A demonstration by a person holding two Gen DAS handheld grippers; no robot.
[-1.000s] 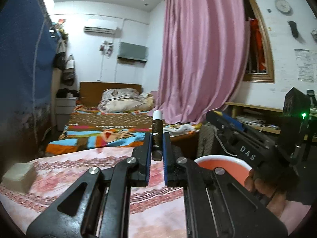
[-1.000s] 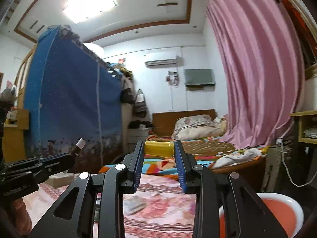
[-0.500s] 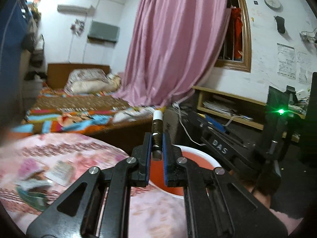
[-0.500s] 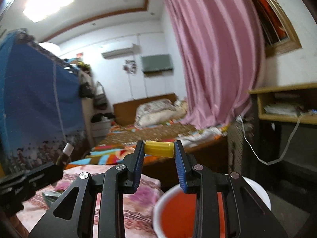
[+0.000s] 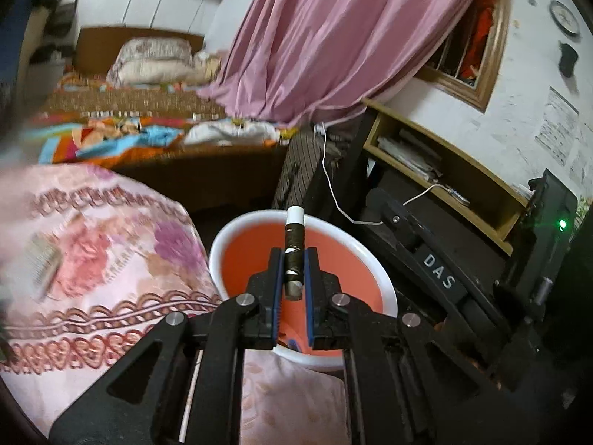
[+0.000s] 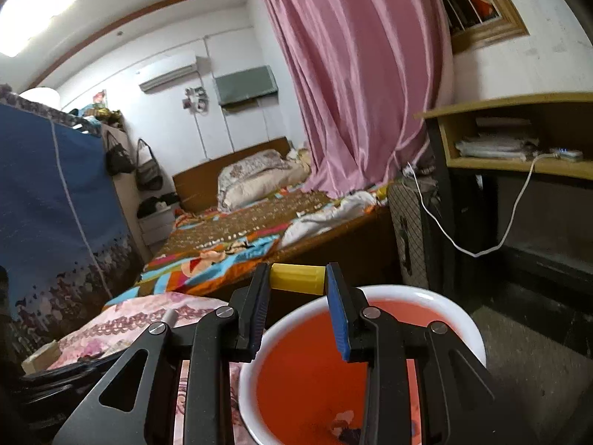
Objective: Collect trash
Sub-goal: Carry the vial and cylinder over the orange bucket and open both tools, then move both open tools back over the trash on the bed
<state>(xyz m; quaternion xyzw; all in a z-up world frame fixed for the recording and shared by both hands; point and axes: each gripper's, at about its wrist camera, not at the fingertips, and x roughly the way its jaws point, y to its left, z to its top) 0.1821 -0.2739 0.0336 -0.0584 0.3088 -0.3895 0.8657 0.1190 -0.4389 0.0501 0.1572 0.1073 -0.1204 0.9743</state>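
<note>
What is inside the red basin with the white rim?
In the right wrist view, the red basin holds a few small scraps at the bottom. The right claw, holding a yellow tube, covers part of the inside.

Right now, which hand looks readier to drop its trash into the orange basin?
Left, probably: its gripper holds the dark tube above the basin, while the right's yellow cylinder hangs before the rim.

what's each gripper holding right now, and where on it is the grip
Left gripper: a dark stick with a white tip, pinched at its lower end. Right gripper: a yellow tube, clamped end to end.
</note>
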